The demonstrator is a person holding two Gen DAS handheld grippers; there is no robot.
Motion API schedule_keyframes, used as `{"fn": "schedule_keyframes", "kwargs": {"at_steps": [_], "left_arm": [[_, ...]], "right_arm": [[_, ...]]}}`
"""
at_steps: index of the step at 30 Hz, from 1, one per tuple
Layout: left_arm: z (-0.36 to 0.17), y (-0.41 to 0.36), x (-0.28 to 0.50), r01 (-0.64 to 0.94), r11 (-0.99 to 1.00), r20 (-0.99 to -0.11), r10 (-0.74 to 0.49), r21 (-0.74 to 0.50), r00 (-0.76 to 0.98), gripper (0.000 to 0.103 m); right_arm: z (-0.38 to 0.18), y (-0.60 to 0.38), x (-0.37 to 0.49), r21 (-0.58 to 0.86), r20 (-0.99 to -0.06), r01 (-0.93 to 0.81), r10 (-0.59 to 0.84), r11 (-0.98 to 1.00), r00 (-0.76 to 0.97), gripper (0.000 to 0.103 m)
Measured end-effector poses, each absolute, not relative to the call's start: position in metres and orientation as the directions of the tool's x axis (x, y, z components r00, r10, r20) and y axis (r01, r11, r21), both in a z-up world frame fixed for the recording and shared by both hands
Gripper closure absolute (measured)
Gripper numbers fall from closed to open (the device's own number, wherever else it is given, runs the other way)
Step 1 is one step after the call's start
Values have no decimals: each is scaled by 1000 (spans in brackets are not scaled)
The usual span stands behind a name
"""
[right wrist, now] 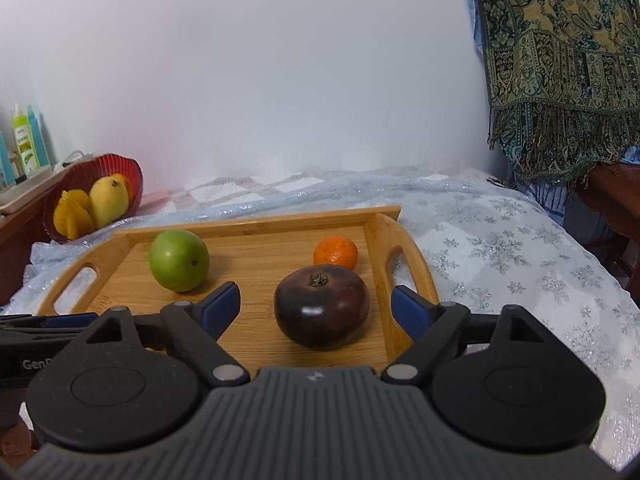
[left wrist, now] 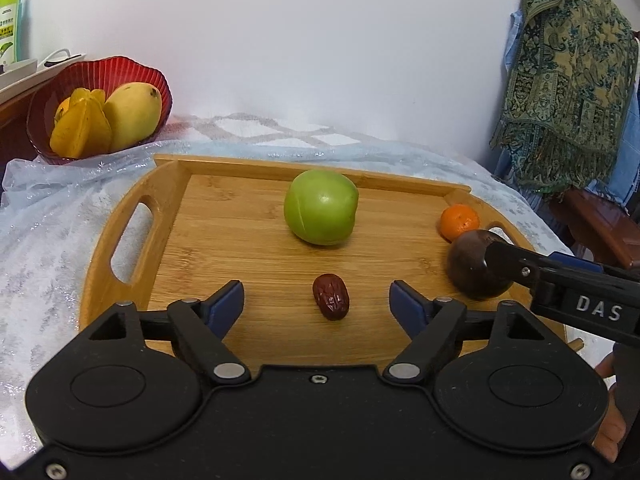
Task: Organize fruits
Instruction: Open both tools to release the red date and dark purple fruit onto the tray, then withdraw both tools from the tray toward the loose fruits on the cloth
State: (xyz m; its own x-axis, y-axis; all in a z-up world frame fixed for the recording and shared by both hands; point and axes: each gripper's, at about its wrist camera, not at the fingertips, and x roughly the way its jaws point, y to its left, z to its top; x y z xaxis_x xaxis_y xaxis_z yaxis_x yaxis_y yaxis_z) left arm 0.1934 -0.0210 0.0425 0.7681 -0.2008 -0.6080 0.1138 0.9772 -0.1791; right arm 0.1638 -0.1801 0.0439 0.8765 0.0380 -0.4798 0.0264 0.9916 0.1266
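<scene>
A wooden tray (left wrist: 240,248) (right wrist: 256,248) lies on the table. On it sit a green apple (left wrist: 321,207) (right wrist: 179,260), a small orange (left wrist: 459,221) (right wrist: 335,253), a dark purple round fruit (left wrist: 468,268) (right wrist: 321,306) and a red date (left wrist: 331,296). My left gripper (left wrist: 316,298) is open, its jaws either side of the date. My right gripper (right wrist: 316,304) is open around the dark fruit; one of its fingers (left wrist: 516,262) shows in the left wrist view against that fruit. A red bowl (left wrist: 156,80) (right wrist: 136,172) at the back left holds a mango (left wrist: 133,116) (right wrist: 109,200) and a starfruit (left wrist: 82,130) (right wrist: 74,214).
A pale snowflake-patterned cloth (right wrist: 500,248) covers the table. A patterned shawl (left wrist: 568,80) (right wrist: 560,60) hangs over dark wooden furniture at the right. Bottles (right wrist: 26,140) stand on a shelf at the far left. A white wall is behind.
</scene>
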Motion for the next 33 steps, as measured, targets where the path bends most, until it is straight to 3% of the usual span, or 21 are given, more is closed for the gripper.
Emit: {"fn": "schedule_keyframes", "kwargs": {"at_steps": [10,20,26,33], "left_arm": [[47,-12,155,134,975,-593,-214,-176,776,15],[51,-19,114,170,978,-563,-210,-125,800,11],[49,-23,87,206,975,-550,-217,-83,806,8],[39,-26,52,235,968,-556,-241,-83,796,7]], "right_arm": [[55,-172,128,106,-400,9,34,994,916,2],[51,-164,79,112,-348,12,28,994,937,0],[43,-167,52,161,-351,10,48,987,935,0],[32,-167,31,124,-362,6,40,992,931,0]]}}
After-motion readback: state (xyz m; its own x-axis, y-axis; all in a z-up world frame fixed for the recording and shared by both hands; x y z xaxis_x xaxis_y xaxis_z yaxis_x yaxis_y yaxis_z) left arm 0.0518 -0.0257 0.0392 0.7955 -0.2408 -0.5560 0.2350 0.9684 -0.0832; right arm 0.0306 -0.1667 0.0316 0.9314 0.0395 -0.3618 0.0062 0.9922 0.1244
